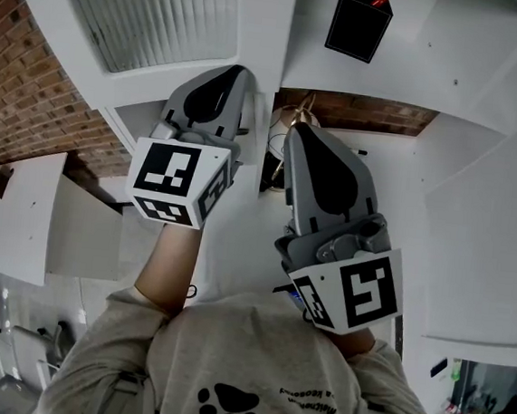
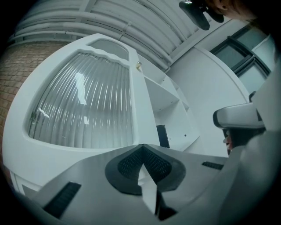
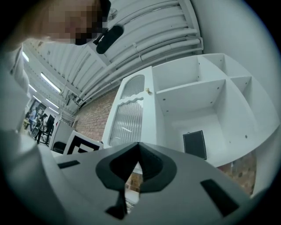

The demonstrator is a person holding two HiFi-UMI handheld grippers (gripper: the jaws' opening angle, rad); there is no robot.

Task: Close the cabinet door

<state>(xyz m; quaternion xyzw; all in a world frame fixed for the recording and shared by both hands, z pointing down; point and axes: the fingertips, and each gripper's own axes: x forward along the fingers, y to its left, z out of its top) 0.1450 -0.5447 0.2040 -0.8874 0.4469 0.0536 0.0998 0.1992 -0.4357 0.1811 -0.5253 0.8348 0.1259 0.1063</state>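
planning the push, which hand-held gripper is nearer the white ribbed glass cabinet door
Left. Left hand-held gripper is below the white ribbed glass cabinet door; right hand-held gripper sits further right.

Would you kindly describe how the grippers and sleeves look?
The left gripper and right gripper are grey shells with black teardrop-shaped inlays; each carries a white cube with black square markers. The person wears a grey short-sleeved shirt with a black paw print.

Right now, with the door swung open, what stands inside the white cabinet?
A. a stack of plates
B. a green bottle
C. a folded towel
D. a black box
D: a black box stands alone in one compartment of the cabinet, to the right of the open ribbed-glass door in the right gripper view.
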